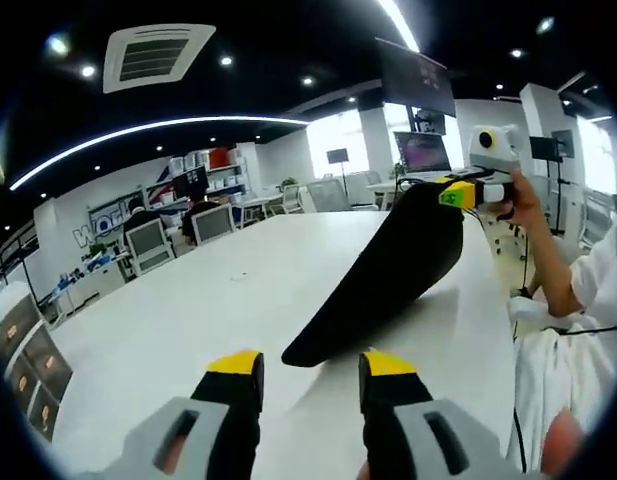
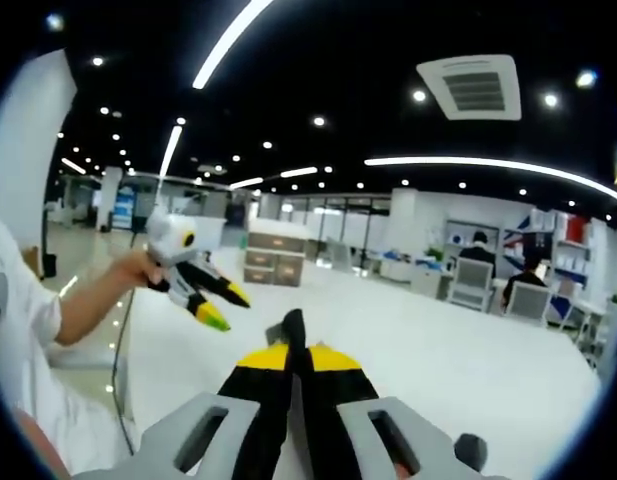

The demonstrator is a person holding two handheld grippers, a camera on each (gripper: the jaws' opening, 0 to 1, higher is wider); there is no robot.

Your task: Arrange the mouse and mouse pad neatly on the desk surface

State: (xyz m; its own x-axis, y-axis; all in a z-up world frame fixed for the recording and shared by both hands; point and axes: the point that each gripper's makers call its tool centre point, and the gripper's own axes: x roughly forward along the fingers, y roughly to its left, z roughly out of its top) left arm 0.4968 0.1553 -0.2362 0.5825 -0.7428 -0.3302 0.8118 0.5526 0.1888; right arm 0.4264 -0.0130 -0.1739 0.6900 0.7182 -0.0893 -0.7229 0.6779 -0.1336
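Left gripper view has my right claw (image 1: 458, 193) pinching the black mouse pad (image 1: 383, 280) up off the white table (image 1: 168, 320), far corner trailing on it, left claw (image 1: 310, 372) spread and empty: flattening remains, I judge.

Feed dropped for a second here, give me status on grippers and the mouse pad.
Right gripper shut on mouse pad, one edge lifted off the white desk. Left gripper open, holding nothing, hovering near pad's low end. Nothing in the way.
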